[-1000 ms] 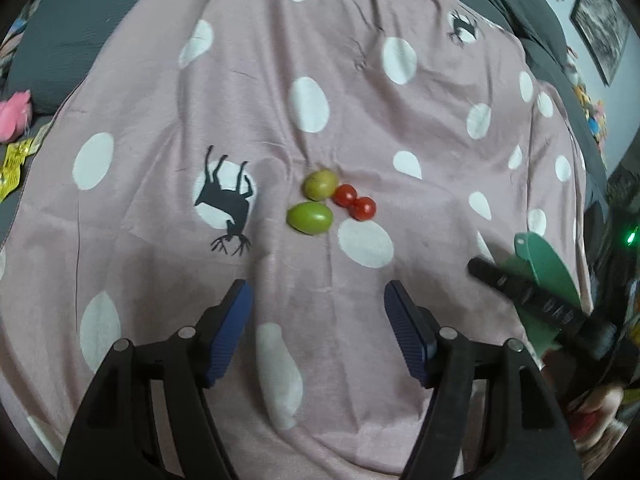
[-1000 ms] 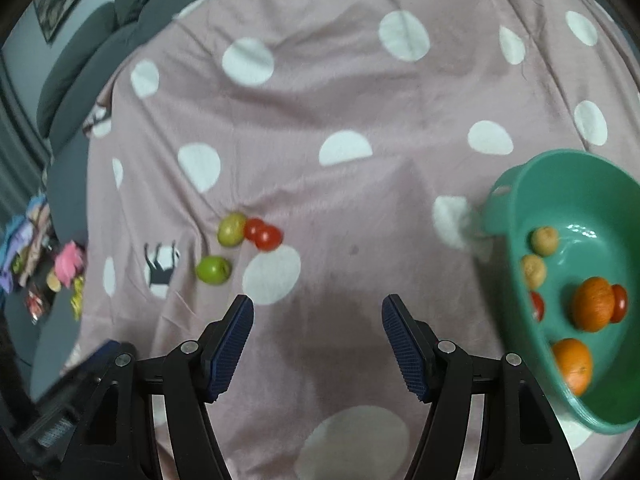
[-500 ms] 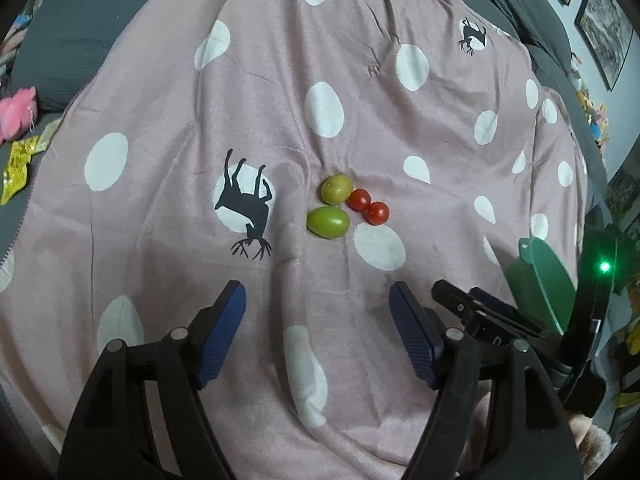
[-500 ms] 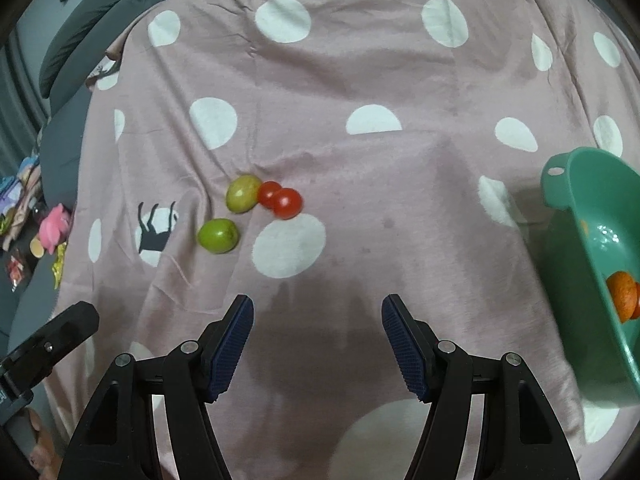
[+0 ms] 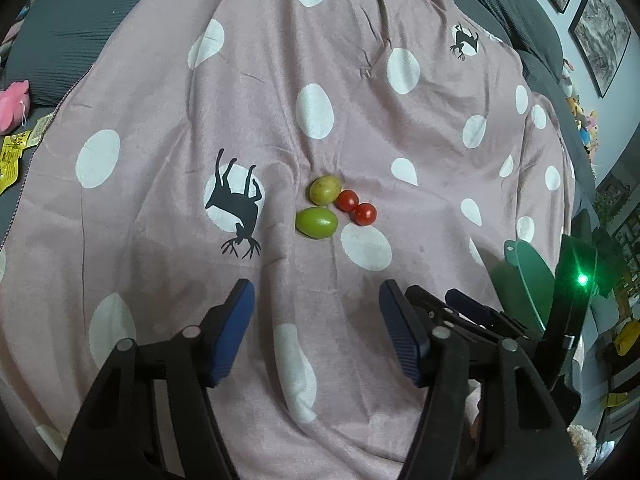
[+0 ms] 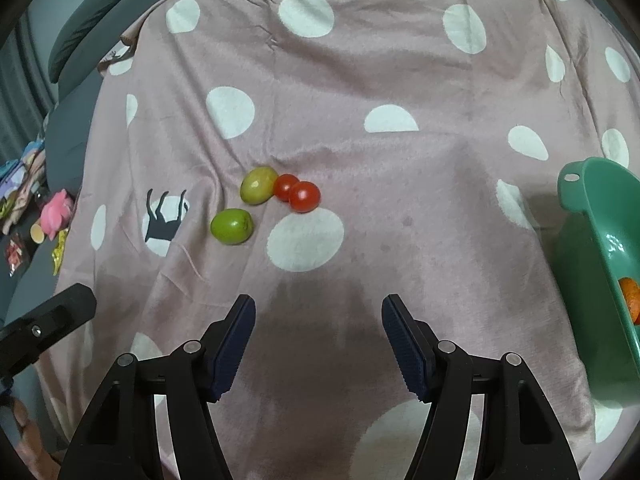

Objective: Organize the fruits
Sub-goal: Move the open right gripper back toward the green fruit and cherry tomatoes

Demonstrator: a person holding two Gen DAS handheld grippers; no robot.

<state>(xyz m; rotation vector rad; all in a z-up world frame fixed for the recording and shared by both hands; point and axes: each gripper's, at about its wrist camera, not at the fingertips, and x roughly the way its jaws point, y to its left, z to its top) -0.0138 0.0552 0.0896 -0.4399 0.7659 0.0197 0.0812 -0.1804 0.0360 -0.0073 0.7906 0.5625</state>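
Two green fruits and two red cherry tomatoes lie together on a pink dotted blanket. In the left wrist view I see the bright green fruit, the yellow-green fruit and the tomatoes. The right wrist view shows them too: green fruit, yellow-green fruit, tomatoes. My left gripper is open and empty, short of the fruits. My right gripper is open and empty, also short of them. A green bowl at the right holds an orange.
The blanket covers a grey sofa. A pink toy and snack packets lie off the blanket's left edge. The bowl's rim shows at the right of the left wrist view, beside the right gripper's body.
Both grippers have shifted: the right view has swung left, so the fruits sit nearer its centre and the bowl has slid toward the right edge. The right gripper has come closer alongside the left.
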